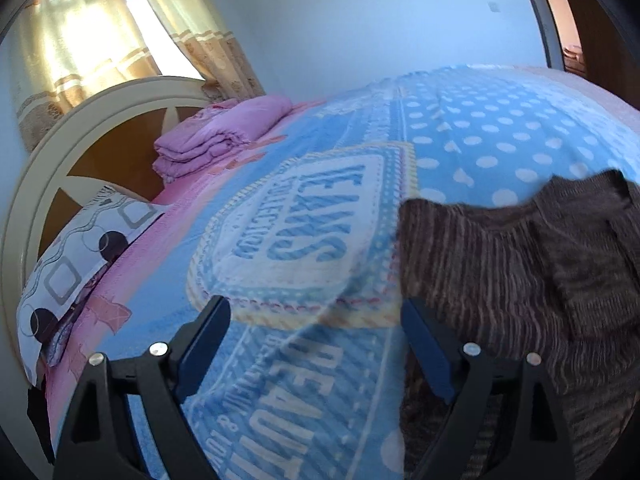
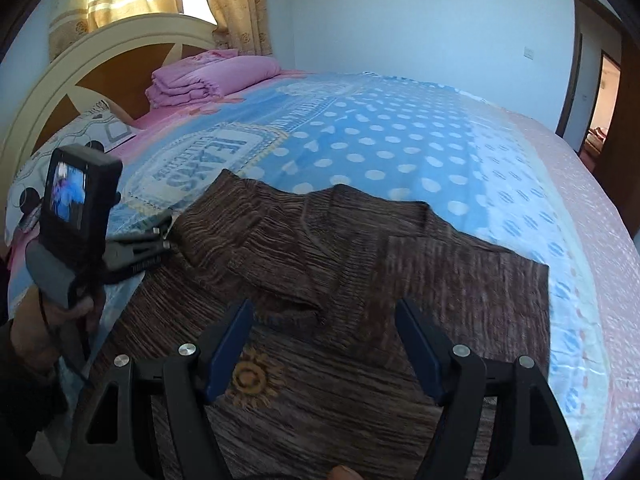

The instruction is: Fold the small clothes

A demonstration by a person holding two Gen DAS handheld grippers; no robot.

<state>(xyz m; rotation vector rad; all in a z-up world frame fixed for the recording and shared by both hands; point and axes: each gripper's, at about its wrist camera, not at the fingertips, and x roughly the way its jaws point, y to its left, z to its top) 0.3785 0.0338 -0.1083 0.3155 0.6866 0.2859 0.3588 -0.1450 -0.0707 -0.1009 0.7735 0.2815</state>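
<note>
We are holding both jaws wide, gripping nothing: right gripper (image 2: 324, 344) over the brown striped knitted sweater (image 2: 360, 264), left gripper (image 1: 316, 344) beside it. The sweater is lying on the blue dotted bed cover (image 2: 400, 140). Next we are probably pinching an edge.

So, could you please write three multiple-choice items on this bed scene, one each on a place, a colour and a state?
1. Where does the folded pink blanket lie?
A. beside the headboard
B. on the brown sweater
C. on the floor

2. What colour is the sun motif on the sweater?
A. white
B. yellow-orange
C. green

3. How are the fingers of the right tool?
A. shut on the sweater
B. shut on nothing
C. open above the sweater

Answers: 1 A, it sits at the head of the bed; 2 B, it shows against brown knit; 3 C, a wide gap shows between the blue pads.
</note>
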